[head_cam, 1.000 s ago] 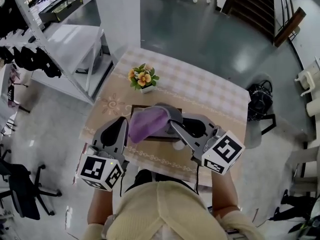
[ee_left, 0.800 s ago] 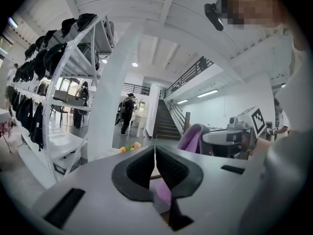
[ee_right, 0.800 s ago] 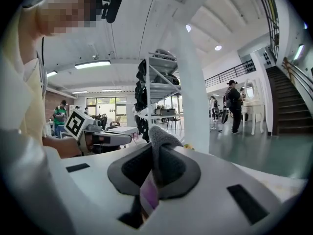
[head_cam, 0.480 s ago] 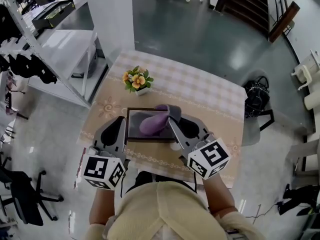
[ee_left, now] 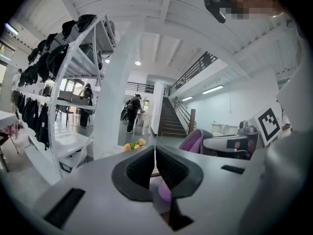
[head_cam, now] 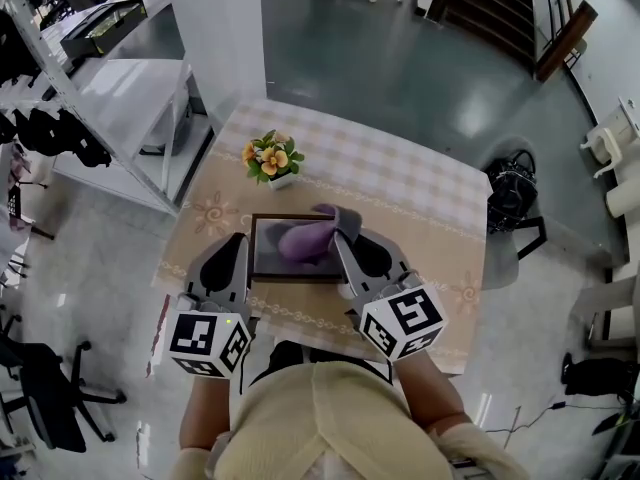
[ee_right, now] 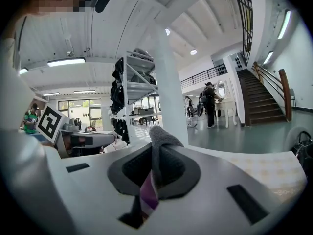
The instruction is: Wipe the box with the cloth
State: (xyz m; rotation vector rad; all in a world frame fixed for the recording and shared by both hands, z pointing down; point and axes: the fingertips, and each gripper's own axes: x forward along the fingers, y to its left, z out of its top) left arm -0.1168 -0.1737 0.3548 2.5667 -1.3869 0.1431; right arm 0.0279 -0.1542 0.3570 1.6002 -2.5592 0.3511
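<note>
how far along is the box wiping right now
Done: the cloth is picked up, with the right tool shut on it. In hand: the cloth is bunched down inside the box, so wiping looks under way; the left tool sits shut at the box's left edge. Left: likely the rest of the box, though no view shows which parts are already clean.

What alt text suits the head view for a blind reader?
The right gripper presses a purple-and-grey cloth into a dark rectangular box on a patterned table, while the left gripper clamps the box's left rim. A small pot of orange flowers stands beyond.
</note>
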